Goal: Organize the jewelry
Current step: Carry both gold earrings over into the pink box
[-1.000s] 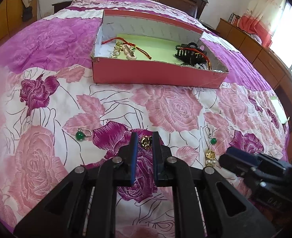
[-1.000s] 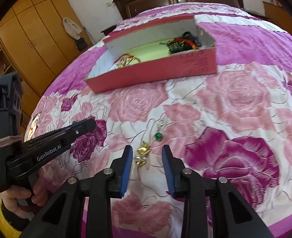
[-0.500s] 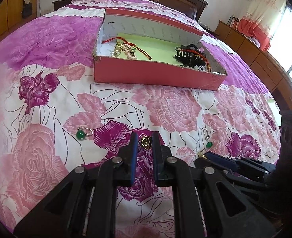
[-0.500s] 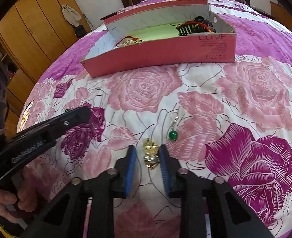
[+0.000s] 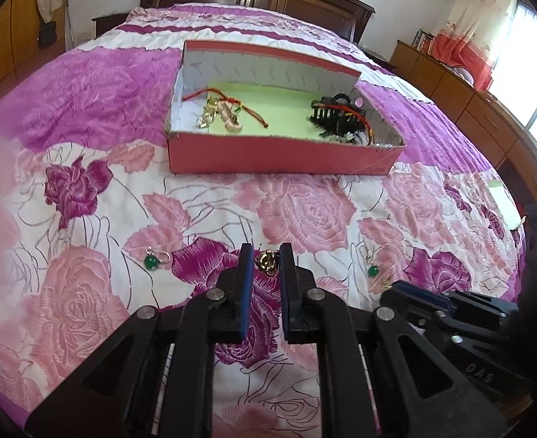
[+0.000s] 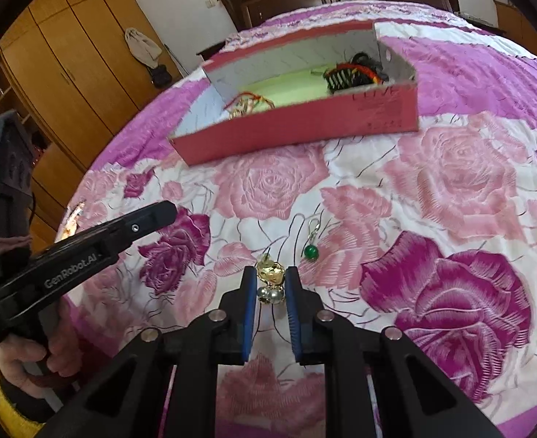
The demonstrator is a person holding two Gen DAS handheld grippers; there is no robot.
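Gold earring with pearls (image 6: pixel 271 280) clamped between just-closed right tool (image 6: pixel 271 284) pads, low over bedspread (image 6: pixel 451 168), ready for carrying to red box (image 6: pixel 305 135). Left tool (image 5: pixel 265 264) likewise clamped on gold charm (image 5: pixel 267 261). Green-bead earrings (image 6: pixel 311 244) left lying on bed.

Black left gripper (image 5: pixel 263 260) with blue pads, silver screws, white lettering (GenRobot.AI), yellow cuff (image 6: pixel 7 407)

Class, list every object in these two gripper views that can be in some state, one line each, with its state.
Left gripper: shut on a gold earring.
Right gripper: shut on a gold-and-pearl earring.
Red box: open, lidless, holding jewelry.
Black hair claw: lying inside the box.
Green bead earring: loose on the bedspread.
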